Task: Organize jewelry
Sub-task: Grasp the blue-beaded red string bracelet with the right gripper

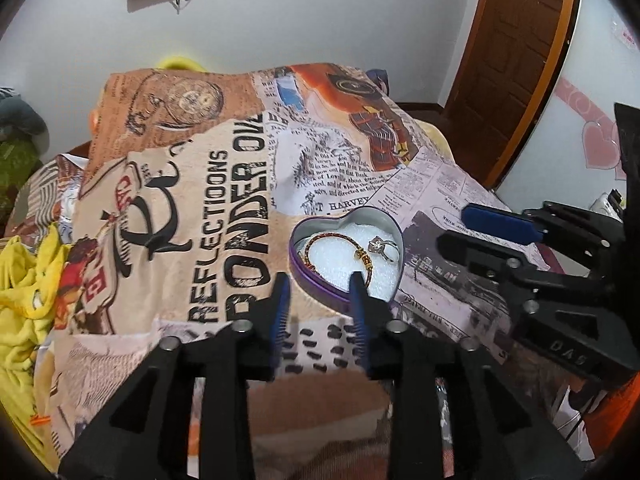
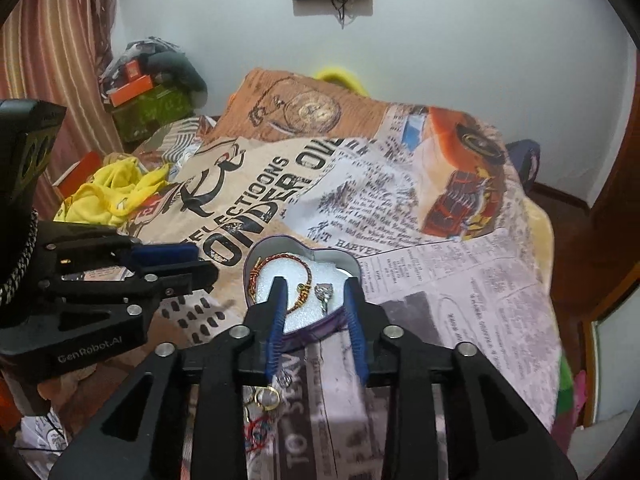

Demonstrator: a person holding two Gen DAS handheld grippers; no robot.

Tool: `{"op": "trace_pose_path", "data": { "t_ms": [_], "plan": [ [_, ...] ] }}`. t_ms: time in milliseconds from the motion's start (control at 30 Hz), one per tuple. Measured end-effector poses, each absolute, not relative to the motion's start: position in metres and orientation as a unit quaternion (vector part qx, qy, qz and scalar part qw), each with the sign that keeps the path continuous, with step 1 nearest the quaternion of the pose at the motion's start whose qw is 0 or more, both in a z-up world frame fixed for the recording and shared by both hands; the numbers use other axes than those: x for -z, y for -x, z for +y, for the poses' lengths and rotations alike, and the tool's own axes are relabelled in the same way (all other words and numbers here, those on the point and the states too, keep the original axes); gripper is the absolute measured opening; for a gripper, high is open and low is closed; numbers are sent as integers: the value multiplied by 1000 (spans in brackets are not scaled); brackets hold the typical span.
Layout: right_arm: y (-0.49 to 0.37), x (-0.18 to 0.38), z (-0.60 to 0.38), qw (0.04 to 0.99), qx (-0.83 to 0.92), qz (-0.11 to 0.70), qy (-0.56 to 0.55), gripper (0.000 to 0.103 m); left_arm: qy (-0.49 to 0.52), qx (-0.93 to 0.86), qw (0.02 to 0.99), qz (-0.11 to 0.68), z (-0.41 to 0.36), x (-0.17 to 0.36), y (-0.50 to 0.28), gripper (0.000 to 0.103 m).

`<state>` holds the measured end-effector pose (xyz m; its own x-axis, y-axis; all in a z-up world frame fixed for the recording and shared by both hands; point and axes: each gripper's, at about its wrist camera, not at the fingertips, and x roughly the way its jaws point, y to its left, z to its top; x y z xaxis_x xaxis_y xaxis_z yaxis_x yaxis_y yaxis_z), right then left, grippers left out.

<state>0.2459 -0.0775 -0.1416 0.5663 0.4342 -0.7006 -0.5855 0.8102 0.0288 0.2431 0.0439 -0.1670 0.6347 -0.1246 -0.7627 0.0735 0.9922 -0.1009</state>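
A purple heart-shaped tin (image 1: 394, 226) with white foam lies on the printed blanket. Inside are a red-and-gold bangle (image 1: 326, 237) and a silver stone ring (image 1: 383, 246). My left gripper (image 1: 318, 284) is open and empty at the tin's near left rim. In the right wrist view the tin (image 2: 349, 263) holds the bangle (image 2: 305, 294) and ring (image 2: 324, 294). My right gripper (image 2: 316, 286) is open and empty, with its fingertips over the tin's near half. Gold rings (image 2: 267, 397) and a red beaded piece (image 2: 260, 432) lie on the blanket below the right gripper.
The printed blanket (image 1: 224, 184) covers the bed. Yellow cloth (image 1: 24, 292) lies at its left edge. Boxes and clutter (image 2: 148, 96) are stacked by a striped curtain. A wooden door (image 1: 516, 48) stands to the right. The right gripper's body (image 1: 560, 280) sits right of the tin.
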Motion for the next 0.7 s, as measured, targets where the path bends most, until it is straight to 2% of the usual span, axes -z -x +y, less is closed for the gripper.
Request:
{"op": "trace_pose_path", "data": {
  "t_ms": [400, 700],
  "plan": [
    [-207, 136, -102, 888, -261, 363, 106, 29, 27, 43, 906, 421, 39, 160, -200, 38],
    [-190, 162, -107, 873, -264, 398, 98, 30, 19, 39, 898, 437, 32, 177, -175, 38]
  ]
}}
